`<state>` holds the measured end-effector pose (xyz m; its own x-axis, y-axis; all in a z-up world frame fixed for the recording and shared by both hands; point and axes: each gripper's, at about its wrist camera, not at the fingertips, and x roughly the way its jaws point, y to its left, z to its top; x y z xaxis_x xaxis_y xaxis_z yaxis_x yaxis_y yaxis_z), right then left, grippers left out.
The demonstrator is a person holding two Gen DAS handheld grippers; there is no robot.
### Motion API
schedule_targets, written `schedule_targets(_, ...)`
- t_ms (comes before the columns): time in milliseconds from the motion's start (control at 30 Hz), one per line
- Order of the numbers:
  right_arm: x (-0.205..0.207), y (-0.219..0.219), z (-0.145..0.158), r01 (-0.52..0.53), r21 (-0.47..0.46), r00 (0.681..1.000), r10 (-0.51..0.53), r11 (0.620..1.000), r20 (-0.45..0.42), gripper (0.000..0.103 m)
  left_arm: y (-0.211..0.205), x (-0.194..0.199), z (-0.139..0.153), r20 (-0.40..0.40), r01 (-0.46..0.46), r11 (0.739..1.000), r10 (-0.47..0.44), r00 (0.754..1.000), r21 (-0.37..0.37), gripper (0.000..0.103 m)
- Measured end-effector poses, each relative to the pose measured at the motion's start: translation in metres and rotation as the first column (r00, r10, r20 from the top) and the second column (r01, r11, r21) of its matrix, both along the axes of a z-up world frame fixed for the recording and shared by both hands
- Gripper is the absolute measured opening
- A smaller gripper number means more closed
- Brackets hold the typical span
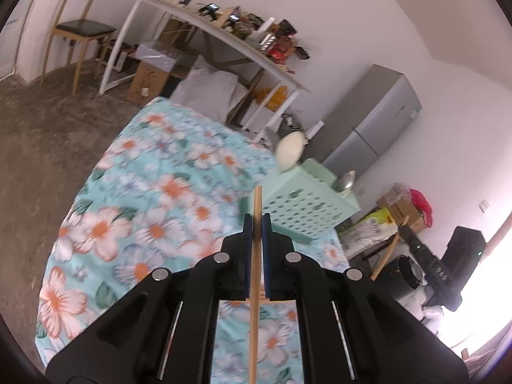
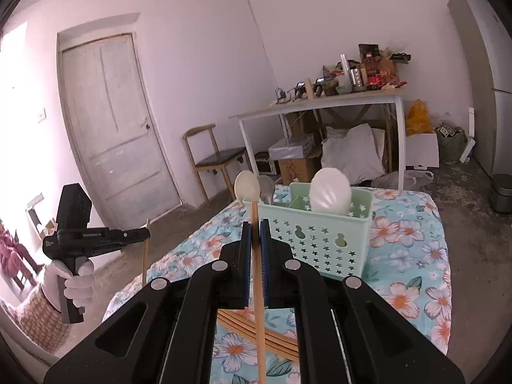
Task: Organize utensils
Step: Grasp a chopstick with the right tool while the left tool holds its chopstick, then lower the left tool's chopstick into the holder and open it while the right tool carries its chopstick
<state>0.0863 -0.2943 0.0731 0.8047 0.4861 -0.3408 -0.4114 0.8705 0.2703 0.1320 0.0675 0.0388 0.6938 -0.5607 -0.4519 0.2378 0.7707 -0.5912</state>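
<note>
Two white spoons (image 2: 329, 192) stand in the green basket (image 2: 316, 243).

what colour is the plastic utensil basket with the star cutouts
Pale mint green plastic basket, pierced with star and gourd-shaped holes. It shows best in the right wrist view.

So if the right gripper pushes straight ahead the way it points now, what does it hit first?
Most likely the mint green utensil basket: it stands just ahead and slightly right of the right gripper, which is shut on a wooden-handled spoon. Depth is uncertain; the spoon's tip might pass its left edge.

Upright white spoons (image 2: 329, 192) in mint basket (image 2: 315, 240)
</note>
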Motion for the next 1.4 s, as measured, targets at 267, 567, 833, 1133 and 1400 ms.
schedule_targets(267, -0.014, -0.02, 0.007, 0.016, 0.062, 0.998, -0.02, 0.998, 0.053, 0.006, -0.029, 0.004, 0.04, 0.097, 0.046, 0.998, -0.049, 0.994, 0.03, 0.005)
schedule_targets(567, -0.019, -0.032, 0.017, 0.028, 0.097, 0.993, -0.038, 0.995, 0.108, 0.006, -0.058, 0.017, 0.105, 0.311, 0.057, 0.998, -0.058, 0.949, 0.01, 0.005)
schedule_targets(833, -0.018, -0.044, 0.019, 0.029, 0.119, 0.991, -0.044, 0.992, 0.126, 0.006, -0.083, 0.049, 0.149, 0.49, -0.037, 0.999, 0.042, 0.871, -0.021, 0.005)
schedule_targets(1133, -0.01, -0.045, 0.015, 0.021, 0.14, 0.993, -0.037, 0.99, 0.116, 0.006, -0.132, 0.097, 0.129, 0.525, -0.107, 0.993, 0.065, 0.848, 0.051, 0.005)
schedule_targets(1400, -0.007, -0.04, 0.017, 0.02, 0.126, 0.993, -0.034, 0.992, 0.111, 0.006, -0.145, 0.112, 0.09, 0.422, -0.097, 0.987, 0.034, 0.906, 0.129, 0.025)
